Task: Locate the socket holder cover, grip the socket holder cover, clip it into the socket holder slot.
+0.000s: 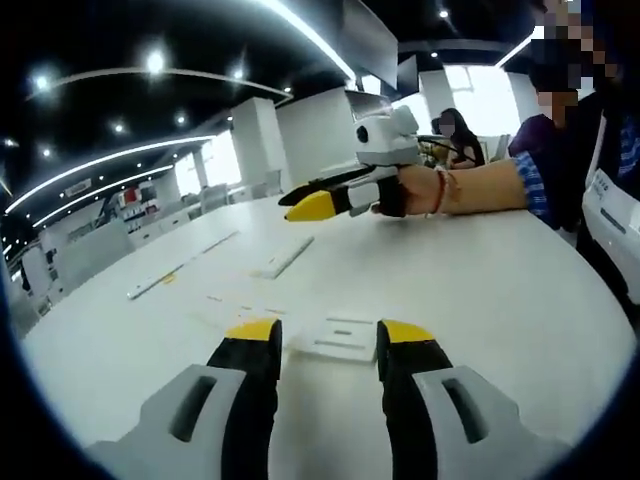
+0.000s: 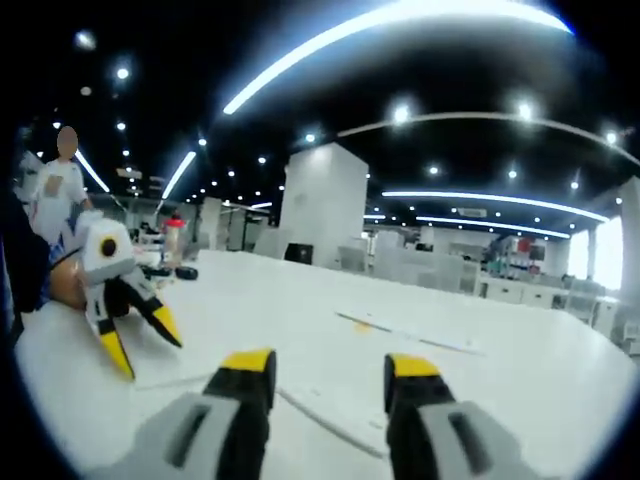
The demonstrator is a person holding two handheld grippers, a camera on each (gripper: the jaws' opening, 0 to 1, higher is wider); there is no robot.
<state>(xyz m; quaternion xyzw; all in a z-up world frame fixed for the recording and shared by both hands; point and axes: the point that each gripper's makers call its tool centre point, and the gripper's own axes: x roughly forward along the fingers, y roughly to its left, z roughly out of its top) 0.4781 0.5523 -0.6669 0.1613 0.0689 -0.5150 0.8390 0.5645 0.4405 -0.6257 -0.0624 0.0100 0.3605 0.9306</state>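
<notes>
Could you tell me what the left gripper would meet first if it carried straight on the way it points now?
Probably the flat white square part lying on the table just beyond its open jaws; depth is hard to judge.

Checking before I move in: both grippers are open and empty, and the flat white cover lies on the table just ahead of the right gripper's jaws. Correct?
Not quite. The white cover lies on the table just ahead of the left gripper, as the left gripper view shows. Both it and the right gripper are open and empty.
</notes>
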